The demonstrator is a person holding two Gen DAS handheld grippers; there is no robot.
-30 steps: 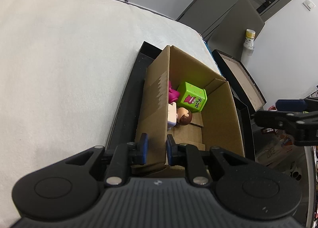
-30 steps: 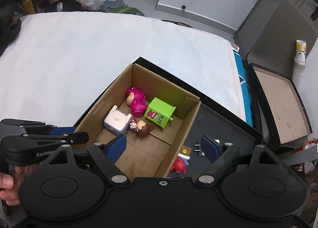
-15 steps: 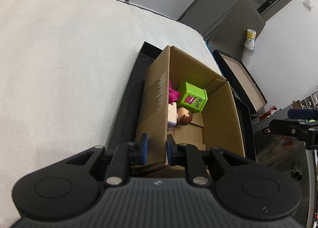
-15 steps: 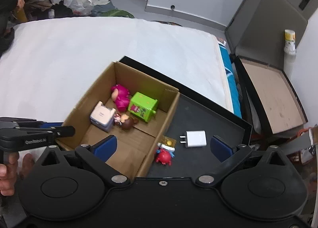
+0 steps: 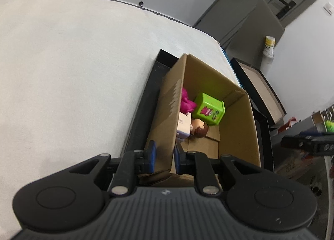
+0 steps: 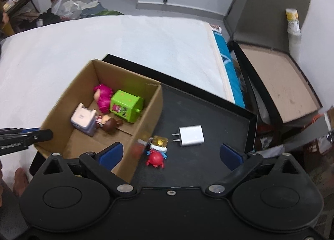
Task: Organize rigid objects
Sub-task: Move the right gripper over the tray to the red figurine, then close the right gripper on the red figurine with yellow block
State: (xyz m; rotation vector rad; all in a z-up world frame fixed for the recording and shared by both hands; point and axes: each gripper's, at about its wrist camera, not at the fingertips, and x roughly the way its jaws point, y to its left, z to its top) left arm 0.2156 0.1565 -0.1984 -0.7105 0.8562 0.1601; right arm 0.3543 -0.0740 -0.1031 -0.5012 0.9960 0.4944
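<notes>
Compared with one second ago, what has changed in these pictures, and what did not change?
The right gripper swung away from over the box to above the black tray, so the white charger and red figure came into view ahead of it. Its jaws opened wider, then have just been closing a little, with nothing gripped. The left gripper stayed shut on the box wall; the toys inside did not move.

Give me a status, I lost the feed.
Left gripper shut on cardboard box wall. Right gripper open, empty, above red figure. White charger beside. Nothing blocking.
</notes>
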